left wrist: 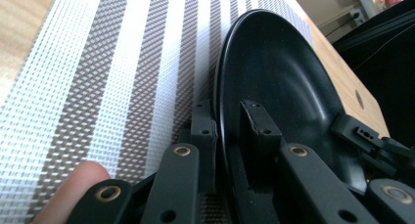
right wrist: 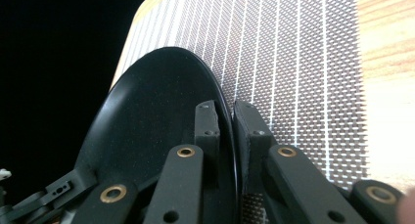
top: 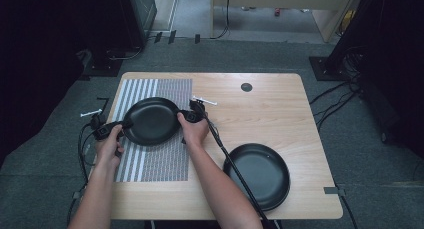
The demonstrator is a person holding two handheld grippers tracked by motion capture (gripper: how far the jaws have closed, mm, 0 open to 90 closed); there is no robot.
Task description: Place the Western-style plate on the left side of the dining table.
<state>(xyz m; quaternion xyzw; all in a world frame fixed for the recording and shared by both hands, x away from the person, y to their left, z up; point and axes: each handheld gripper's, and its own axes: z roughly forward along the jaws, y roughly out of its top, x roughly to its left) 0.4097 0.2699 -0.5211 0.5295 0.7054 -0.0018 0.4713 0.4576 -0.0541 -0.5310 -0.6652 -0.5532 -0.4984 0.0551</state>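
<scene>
Black plate (top: 151, 121) flat over striped mat (top: 150, 164) (hollow up), both grippers' fingers clamping opposite rims.

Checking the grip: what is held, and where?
The black plate, clamped by opposite rim edges: left hand-held gripper, right hand-held gripper.

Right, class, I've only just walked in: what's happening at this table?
A person holds one black plate by opposite rims, the left gripper and right gripper each clamped on an edge. The plate is over the striped mat on the wooden table; whether it rests on the mat is unclear. A second black plate sits apart near the table's front right corner.
</scene>
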